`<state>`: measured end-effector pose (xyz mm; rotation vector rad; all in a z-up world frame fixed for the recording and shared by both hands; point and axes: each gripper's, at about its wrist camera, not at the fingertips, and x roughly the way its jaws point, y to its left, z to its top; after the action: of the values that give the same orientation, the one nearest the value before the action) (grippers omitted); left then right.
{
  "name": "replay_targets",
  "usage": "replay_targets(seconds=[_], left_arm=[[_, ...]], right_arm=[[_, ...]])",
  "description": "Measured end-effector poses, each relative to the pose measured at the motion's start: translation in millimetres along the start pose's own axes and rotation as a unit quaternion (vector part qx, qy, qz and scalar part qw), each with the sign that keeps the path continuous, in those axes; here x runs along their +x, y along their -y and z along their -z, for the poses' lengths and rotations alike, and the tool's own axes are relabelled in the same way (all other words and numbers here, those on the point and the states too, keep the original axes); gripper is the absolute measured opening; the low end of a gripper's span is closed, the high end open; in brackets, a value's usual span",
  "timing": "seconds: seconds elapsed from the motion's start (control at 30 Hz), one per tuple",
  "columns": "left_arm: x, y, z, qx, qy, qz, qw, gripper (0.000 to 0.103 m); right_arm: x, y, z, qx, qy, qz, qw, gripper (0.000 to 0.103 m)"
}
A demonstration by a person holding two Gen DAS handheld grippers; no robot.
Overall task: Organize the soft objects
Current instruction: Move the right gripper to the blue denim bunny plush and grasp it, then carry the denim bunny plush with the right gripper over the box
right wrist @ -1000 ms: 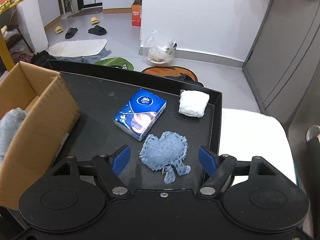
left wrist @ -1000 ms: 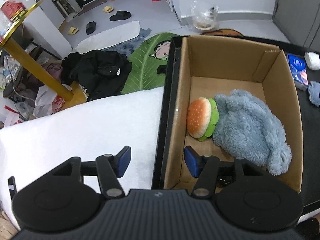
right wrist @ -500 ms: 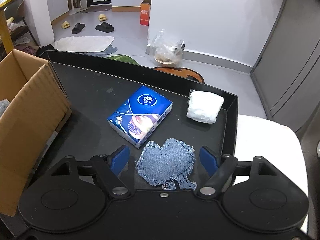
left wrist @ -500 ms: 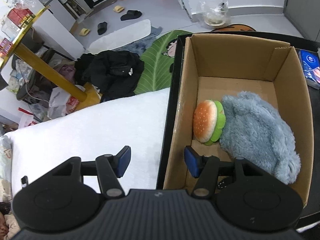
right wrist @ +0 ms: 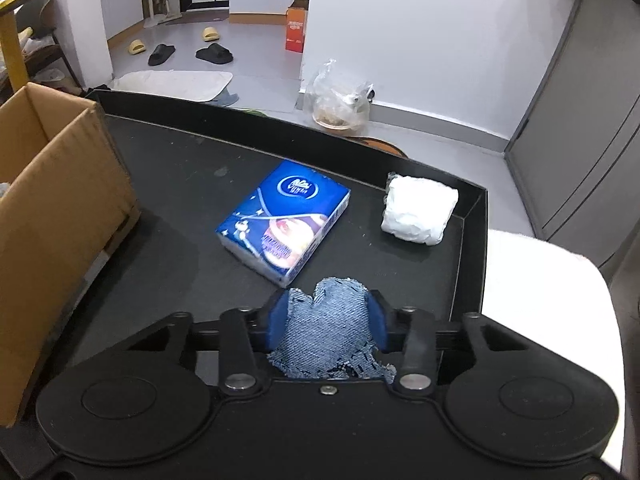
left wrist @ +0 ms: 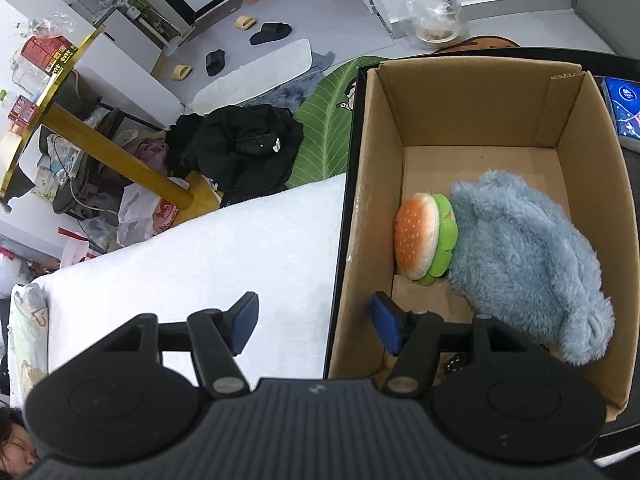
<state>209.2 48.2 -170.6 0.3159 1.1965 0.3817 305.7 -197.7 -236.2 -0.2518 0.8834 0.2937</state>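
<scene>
My right gripper [right wrist: 328,318] is shut on a blue denim patch [right wrist: 330,328] that bunches between the pads, low over the black tray [right wrist: 180,168]. A blue tissue pack [right wrist: 284,218] lies just beyond it and a white folded cloth [right wrist: 420,210] sits at the tray's far right corner. My left gripper [left wrist: 314,322] is open and empty, straddling the left wall of the cardboard box [left wrist: 476,108]. The box holds a burger plush [left wrist: 424,236] and a fluffy blue plush [left wrist: 520,256].
The box also shows at the left in the right wrist view [right wrist: 60,184]. A white padded surface [left wrist: 200,256] lies left of the tray. Black clothes [left wrist: 240,148], a green mat and slippers lie on the floor beyond. A grey cabinet [right wrist: 580,120] stands at the right.
My right gripper moved forward and down and closed on the denim patch, which now bunches between the pads. My left gripper drifted slightly left, still open.
</scene>
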Motion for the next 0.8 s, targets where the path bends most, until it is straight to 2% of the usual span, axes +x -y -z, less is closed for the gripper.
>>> replay_targets(seconds=[0.33, 0.47, 0.8], left_arm=[[-4, -11, 5, -0.018, 0.009, 0.011, 0.9997, 0.061], [-7, -13, 6, -0.026, 0.018, 0.02, 0.9993, 0.061], [-9, -21, 12, -0.039, 0.034, 0.051, 0.9974, 0.061]], right_arm=[[-24, 4, 2, 0.026, 0.009, -0.009, 1.0, 0.038], [-36, 6, -1, 0.046, 0.022, -0.028, 0.998, 0.038], [-69, -6, -14, 0.043, 0.066, -0.065, 0.995, 0.038]])
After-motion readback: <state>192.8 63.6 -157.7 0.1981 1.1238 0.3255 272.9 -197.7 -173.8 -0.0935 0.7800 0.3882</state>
